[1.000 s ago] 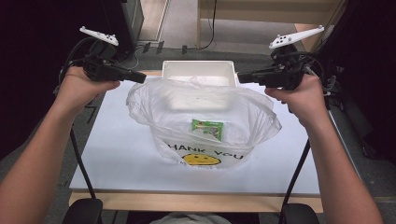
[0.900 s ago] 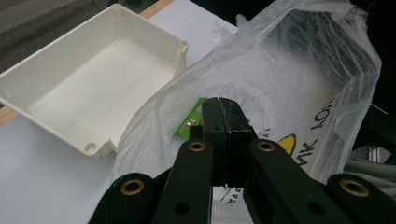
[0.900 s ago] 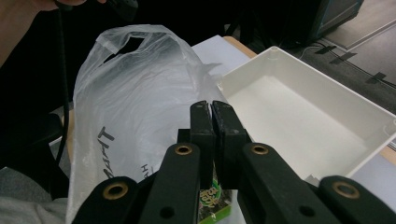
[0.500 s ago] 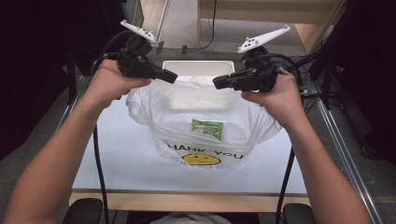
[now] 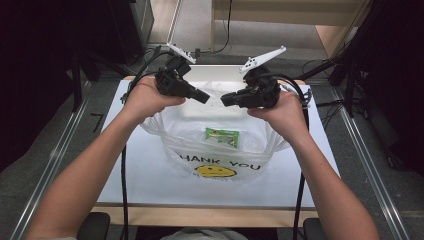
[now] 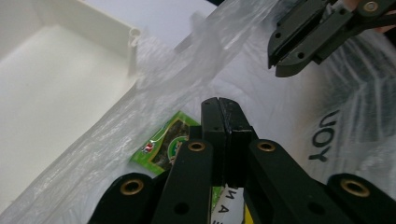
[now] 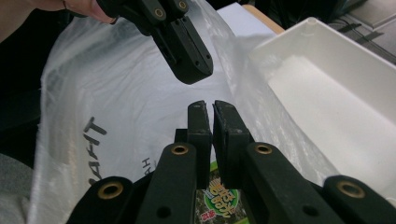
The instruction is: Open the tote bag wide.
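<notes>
Here the left hand-held gripper (image 5: 204,97) has its jaws pressed flat together with nothing between them, as its own view shows (image 6: 224,109). The right hand-held gripper (image 5: 226,99) is narrow too, its jaws almost shut with a thin slit between them and nothing in it (image 7: 208,108); that slit has just been opening a little. The two tips face each other, close but apart, above the back rim of the bag (image 5: 220,150), a clear plastic carrier printed with a smiley and "THANK YOU" that lies open on the white bench (image 5: 150,185). Neither gripper touches the plastic as far as the views show. Inside the bag, near its middle, lies a green packet (image 5: 222,136), seen through the film from above and just below the jaws in both gripper views (image 6: 163,144) (image 7: 219,200). Behind the bag, touching or just beside its rim, stands a white tray (image 5: 215,75), with nothing visible in it.

By my reading, the step in hand is the approach to the bag's mouth, either to spread it or to reach the packet. The next move calls for one gripper to open further, come down on the loose upper film and pinch only that layer, so the other can go in without dragging the bag toward the tray.
</notes>
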`<move>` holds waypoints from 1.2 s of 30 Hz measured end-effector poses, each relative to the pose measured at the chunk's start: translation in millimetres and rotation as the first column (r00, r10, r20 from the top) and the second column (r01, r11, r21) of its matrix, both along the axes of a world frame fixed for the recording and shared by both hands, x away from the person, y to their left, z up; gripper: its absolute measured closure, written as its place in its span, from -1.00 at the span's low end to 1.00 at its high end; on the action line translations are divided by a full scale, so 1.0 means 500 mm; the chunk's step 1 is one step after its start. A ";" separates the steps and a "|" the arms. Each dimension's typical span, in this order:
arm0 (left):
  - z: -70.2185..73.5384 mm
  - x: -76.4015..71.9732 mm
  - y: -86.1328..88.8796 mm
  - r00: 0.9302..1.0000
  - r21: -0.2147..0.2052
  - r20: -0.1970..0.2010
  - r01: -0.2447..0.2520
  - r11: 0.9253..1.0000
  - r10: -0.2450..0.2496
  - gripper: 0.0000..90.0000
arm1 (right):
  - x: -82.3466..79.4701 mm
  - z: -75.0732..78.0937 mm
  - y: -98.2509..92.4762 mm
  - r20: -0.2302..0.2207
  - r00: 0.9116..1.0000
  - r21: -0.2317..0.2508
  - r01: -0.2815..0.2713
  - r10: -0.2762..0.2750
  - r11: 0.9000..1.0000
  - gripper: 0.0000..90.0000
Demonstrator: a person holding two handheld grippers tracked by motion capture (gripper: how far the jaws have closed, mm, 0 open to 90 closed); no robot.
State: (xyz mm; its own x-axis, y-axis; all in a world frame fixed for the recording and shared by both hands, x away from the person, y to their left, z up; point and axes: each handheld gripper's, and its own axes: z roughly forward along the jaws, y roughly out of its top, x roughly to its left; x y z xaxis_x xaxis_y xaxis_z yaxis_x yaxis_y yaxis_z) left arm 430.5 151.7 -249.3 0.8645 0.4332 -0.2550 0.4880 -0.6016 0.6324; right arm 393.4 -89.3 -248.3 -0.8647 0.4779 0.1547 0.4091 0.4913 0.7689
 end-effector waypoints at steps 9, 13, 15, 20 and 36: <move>-0.059 0.013 0.001 0.999 0.032 -0.022 -0.046 0.998 0.047 1.00 | 0.022 -0.065 -0.006 -0.034 0.998 -0.030 0.049 -0.050 0.998 0.96; -0.083 0.017 0.006 0.998 0.029 -0.029 -0.064 0.998 0.064 1.00 | 0.031 -0.095 -0.013 -0.033 0.996 -0.052 0.078 -0.080 0.996 0.98; -0.102 0.020 0.010 0.996 0.029 -0.030 -0.082 0.996 0.083 1.00 | 0.036 -0.107 -0.017 -0.039 0.995 -0.053 0.086 -0.089 0.995 0.98; -0.124 0.023 0.015 0.994 0.027 -0.039 -0.099 0.995 0.100 1.00 | 0.040 -0.126 -0.022 -0.041 0.994 -0.059 0.095 -0.098 0.994 0.98; -0.203 0.018 0.024 0.988 0.049 -0.049 -0.145 0.988 0.148 1.00 | 0.047 -0.216 -0.039 -0.064 0.985 -0.088 0.152 -0.158 0.984 1.00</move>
State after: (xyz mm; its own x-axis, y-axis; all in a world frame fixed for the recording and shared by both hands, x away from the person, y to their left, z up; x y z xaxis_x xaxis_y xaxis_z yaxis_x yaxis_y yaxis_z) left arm 439.4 163.5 -350.6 0.7767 0.5663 -0.2758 0.6049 -0.5484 0.5773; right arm 417.1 -108.7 -356.1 -0.7673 0.6192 0.1667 0.5369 0.4781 0.6951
